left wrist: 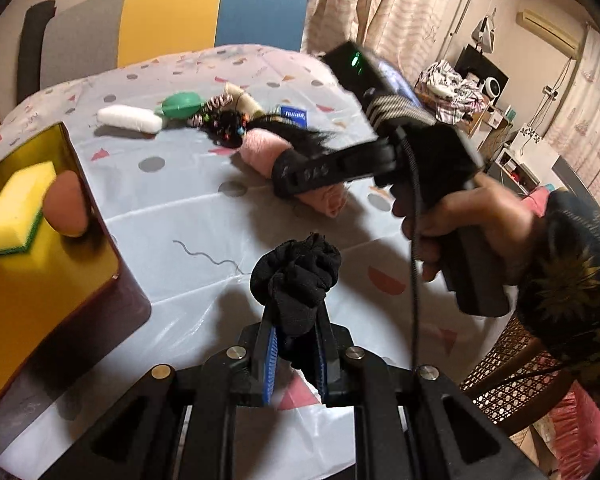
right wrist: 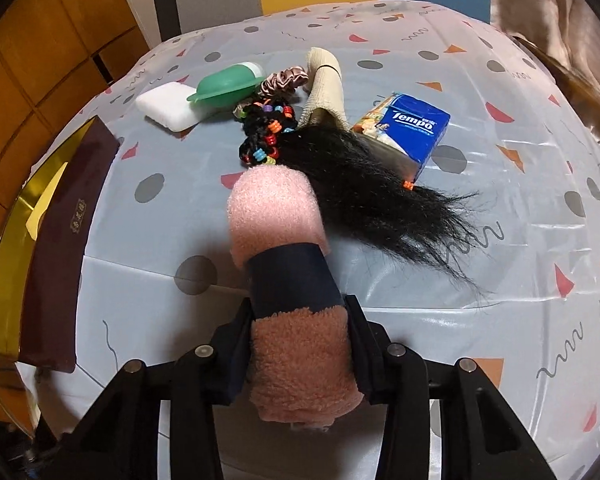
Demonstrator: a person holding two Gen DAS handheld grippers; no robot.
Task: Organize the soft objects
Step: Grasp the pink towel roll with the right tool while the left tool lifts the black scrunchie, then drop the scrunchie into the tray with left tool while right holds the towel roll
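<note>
Lettering reads clearly in one place only: "Tempo" in white on the blue tissue pack (right wrist: 410,130), which lies toward the far right of the cluster on the counter (right wrist: 500,260). A small gold mark sits on the maroon wall of the box (right wrist: 66,236) at the left edge, too small to read.

The right gripper (right wrist: 300,344) is clenched on a rolled pink towel (right wrist: 296,320) banded with dark tape; the roll sticks out forward past the fingers, over the cloth-covered counter. Just beyond its far end lies a black hairpiece (right wrist: 364,188) with coloured beads, its strands fanning out to the right. Behind that sit a white sponge block (right wrist: 168,106), a green lidded case (right wrist: 226,86), a satin scrunchie (right wrist: 284,78) and a beige sock (right wrist: 324,84), all close together.

The left gripper (left wrist: 296,332) is clamped on a bunched black sock (left wrist: 296,276), held above the counter's near side. To its left the box stands open with a gold lining, holding a yellow sponge (left wrist: 18,208) and a brown egg-shaped pad (left wrist: 66,210) against its right wall. Bare cloth lies between the box and the cluster, and along the near and right edges of the counter.
</note>
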